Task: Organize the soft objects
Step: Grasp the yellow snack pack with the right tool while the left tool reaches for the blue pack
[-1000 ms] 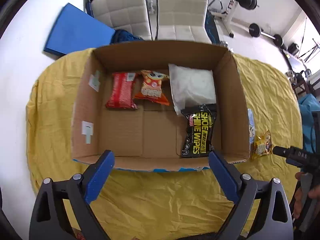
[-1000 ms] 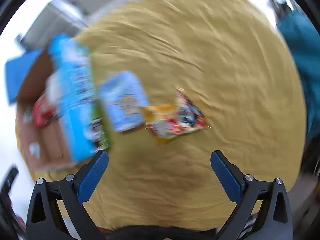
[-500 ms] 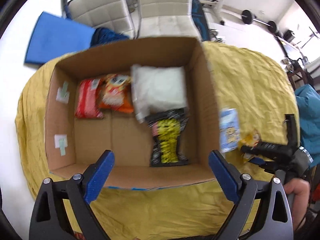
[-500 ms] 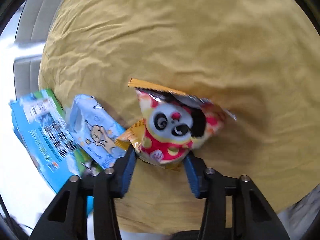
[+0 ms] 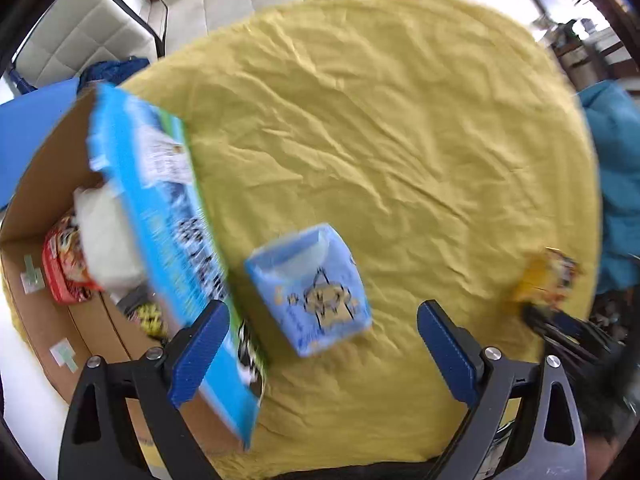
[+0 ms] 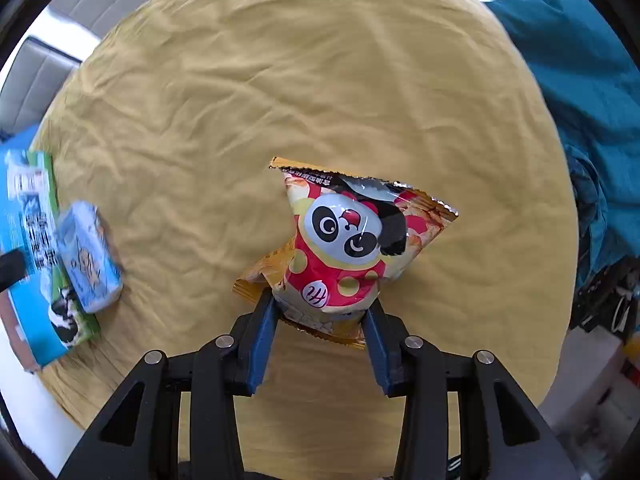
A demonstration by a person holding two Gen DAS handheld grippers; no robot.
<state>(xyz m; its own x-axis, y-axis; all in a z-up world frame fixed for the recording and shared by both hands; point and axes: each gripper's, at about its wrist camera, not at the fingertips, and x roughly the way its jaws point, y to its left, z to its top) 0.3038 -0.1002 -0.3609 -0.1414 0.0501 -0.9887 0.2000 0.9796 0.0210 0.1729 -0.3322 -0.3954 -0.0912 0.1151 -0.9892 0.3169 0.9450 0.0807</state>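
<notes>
While the right gripper (image 6: 320,316) was clamped on the near end of the panda snack bag (image 6: 352,248), the bag stood up off the yellow cloth (image 6: 280,80), its far sealed edge free and unsupported. The pads gripped only the bottom strip; the puffed body sat above them.

The left gripper (image 5: 322,354) had its fingers spread wide with nothing between them, hovering just near of the light-blue tissue pack (image 5: 310,292). That pack lay on the cloth just right of the cardboard box (image 5: 36,184), whose blue printed flap (image 5: 168,216) leaned out toward it. Inside the box: a white pack (image 5: 106,240) and a red-orange snack bag (image 5: 64,264), partly hidden by the flap.

Risks, as a judgement:
- Bag is slick foil held by a narrow strip; a fast swing toward the box could let it slide out of the pads.
- A tighter squeeze could crush the contents or pop the seal.
- Flap overhangs the box's right side; a carried bag or the left tool could snag it and shift the box.
- Both tools were heading for the same side of the box, so a collision was possible.
- Tissue pack is soft; a shallow pinch may only grab wrapper.
</notes>
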